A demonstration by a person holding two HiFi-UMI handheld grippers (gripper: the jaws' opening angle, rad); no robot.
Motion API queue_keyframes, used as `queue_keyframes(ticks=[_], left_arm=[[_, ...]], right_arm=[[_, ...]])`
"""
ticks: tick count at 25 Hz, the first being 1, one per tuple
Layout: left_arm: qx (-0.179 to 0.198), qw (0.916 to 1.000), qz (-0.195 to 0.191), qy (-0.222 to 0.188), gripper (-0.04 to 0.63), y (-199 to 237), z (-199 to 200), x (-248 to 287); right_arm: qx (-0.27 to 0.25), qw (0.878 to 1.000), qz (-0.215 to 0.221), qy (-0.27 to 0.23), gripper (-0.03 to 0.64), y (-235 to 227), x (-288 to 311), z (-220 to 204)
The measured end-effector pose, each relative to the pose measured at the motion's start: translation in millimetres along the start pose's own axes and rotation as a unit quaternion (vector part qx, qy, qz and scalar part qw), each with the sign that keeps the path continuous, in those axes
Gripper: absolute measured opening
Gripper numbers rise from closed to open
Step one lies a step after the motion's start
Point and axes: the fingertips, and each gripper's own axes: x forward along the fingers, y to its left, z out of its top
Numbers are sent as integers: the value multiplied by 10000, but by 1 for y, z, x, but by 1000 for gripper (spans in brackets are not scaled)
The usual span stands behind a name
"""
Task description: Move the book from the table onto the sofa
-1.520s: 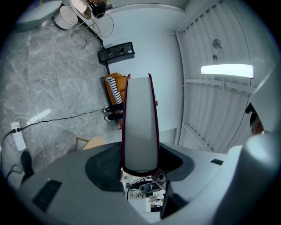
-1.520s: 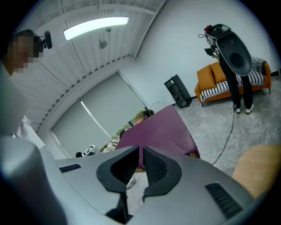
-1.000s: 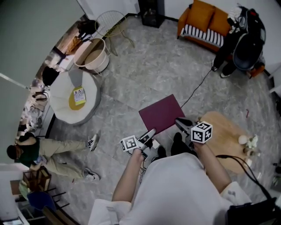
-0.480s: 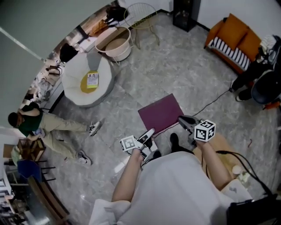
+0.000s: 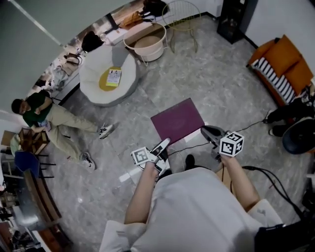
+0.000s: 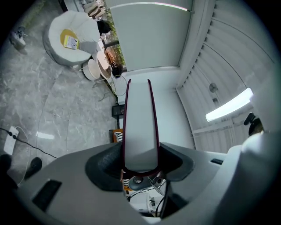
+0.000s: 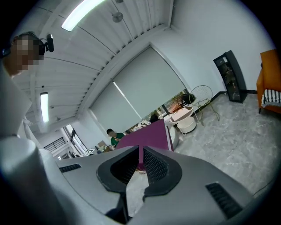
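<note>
I read this as a lounge furnished like a living room. I see a grey marble floor (image 5: 216,74), an orange sofa (image 5: 288,61) with a striped cushion (image 5: 274,82), a round white armchair (image 5: 106,76) and a wire-frame chair (image 5: 183,12). A wide roller blind (image 7: 140,83) covers the window. A strip light (image 7: 83,13) in a slatted ceiling makes it look staged rather than lived in.

A person in a green top (image 5: 34,110) is seated at the left edge of the grey marble floor (image 5: 216,83). A round cream tub (image 5: 147,47) is placed just beside a wire-frame chair (image 5: 183,12), and a tall black cabinet (image 5: 237,19) is set against the far wall.
</note>
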Motion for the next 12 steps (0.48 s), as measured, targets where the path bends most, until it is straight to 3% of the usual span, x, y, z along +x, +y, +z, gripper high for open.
queue_keyframes(ticks=[4, 12], left_arm=[[-2, 9993, 11, -376, 222, 5, 14, 5], [145, 9976, 71, -680, 222, 4, 41, 19]], right_arm=[[-77, 9996, 184, 182, 49, -14, 12, 12], [-426, 9961, 587, 509, 48, -19, 46, 42]])
